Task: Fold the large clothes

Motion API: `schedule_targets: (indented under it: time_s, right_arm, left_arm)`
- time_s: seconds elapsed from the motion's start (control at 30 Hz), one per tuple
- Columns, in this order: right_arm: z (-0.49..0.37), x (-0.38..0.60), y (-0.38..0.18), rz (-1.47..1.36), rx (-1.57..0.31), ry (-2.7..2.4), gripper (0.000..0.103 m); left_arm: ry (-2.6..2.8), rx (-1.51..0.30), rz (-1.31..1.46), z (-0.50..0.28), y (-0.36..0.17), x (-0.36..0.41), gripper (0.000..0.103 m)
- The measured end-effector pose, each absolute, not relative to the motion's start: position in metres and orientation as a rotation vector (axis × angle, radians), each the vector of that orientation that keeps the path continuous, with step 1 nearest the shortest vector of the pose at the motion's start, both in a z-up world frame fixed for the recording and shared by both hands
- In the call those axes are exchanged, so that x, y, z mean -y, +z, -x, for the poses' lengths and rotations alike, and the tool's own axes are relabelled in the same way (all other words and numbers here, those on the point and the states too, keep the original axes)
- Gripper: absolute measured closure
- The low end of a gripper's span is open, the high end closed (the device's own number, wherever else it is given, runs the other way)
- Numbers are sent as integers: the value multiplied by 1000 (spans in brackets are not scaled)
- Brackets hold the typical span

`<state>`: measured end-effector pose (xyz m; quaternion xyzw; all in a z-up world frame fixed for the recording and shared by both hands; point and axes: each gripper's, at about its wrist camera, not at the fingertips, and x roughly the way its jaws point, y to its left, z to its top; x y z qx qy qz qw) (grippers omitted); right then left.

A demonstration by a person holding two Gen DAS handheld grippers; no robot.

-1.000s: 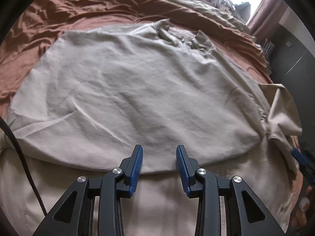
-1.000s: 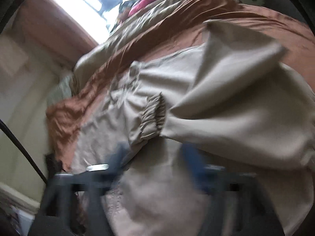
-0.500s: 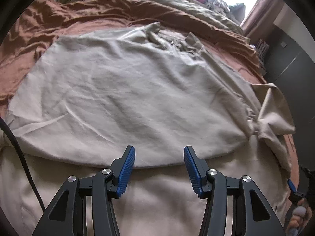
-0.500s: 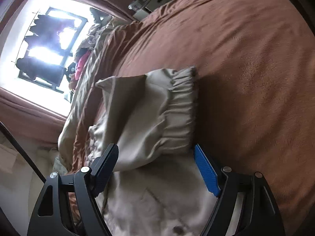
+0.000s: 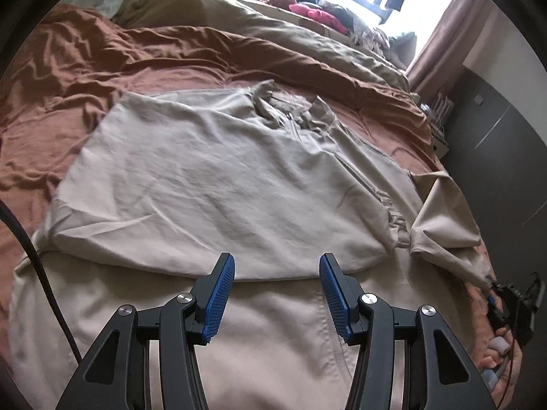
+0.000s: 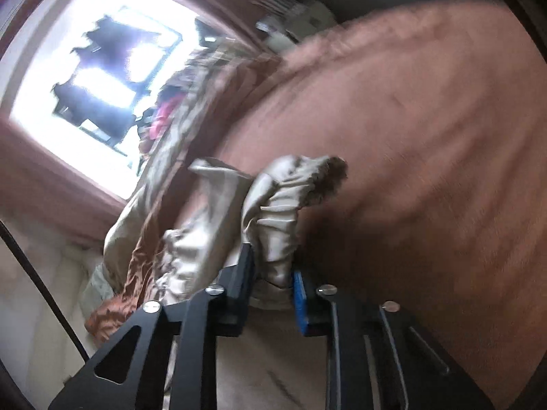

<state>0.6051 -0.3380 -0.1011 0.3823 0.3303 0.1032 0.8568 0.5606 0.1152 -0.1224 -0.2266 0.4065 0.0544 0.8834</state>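
Jacket point(image 5: 218, 184) lies spread at twelve o'clock of my left gripper point(image 5: 277, 290), tilted down, half-open, empty; right gripper point(image 6: 271, 283) is closing on its gathered cuff point(image 6: 283, 212).

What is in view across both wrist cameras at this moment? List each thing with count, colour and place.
Jacket: one, beige, spread on the bed, one side folded over the body.
Elastic cuff: one, beige, the jacket's sleeve end at the bed's edge, between the right claw's fingers.
Bedsheet: one, rust brown, under the jacket.
Duvet: one, olive tan, bunched along the bed's far side.
Clothes pile: several pieces, pink and mixed, by the window.
Curtain: one, dusty brown, beside the window.
Cable: one, black, at the frame's left edge.
Left claw: black with blue pads, open, empty, over the jacket.
Right claw: black with blue pads, closing on the cuff.
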Motion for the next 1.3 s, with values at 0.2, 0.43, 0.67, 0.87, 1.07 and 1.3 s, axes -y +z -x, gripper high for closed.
schedule_targets:
  time_s: [0.2, 0.43, 0.67, 0.87, 1.07, 1.3]
  right_arm:
    - [-590, 275, -49, -584, -626, 307, 97]
    - [-579, 225, -17, -445, -609, 424, 99]
    - [-598, 168, -17, -350, -636, 521, 100]
    - [-627, 124, -31, -267, -681, 622, 100]
    - [-647, 79, -47, -166, -765, 683, 99]
    - [-666, 65, -54, -193, -874, 764, 85]
  left_arm:
    - [128, -821, 489, -540, -115, -128, 49]
    - [160, -802, 564, -523, -118, -159, 49]
    - [168, -797, 615, -513, -123, -179, 49]
    - [175, -776, 655, -504, -121, -195, 49]
    - [178, -775, 680, -501, -123, -202, 49]
    - [201, -779, 693, -504, -126, -209, 49]
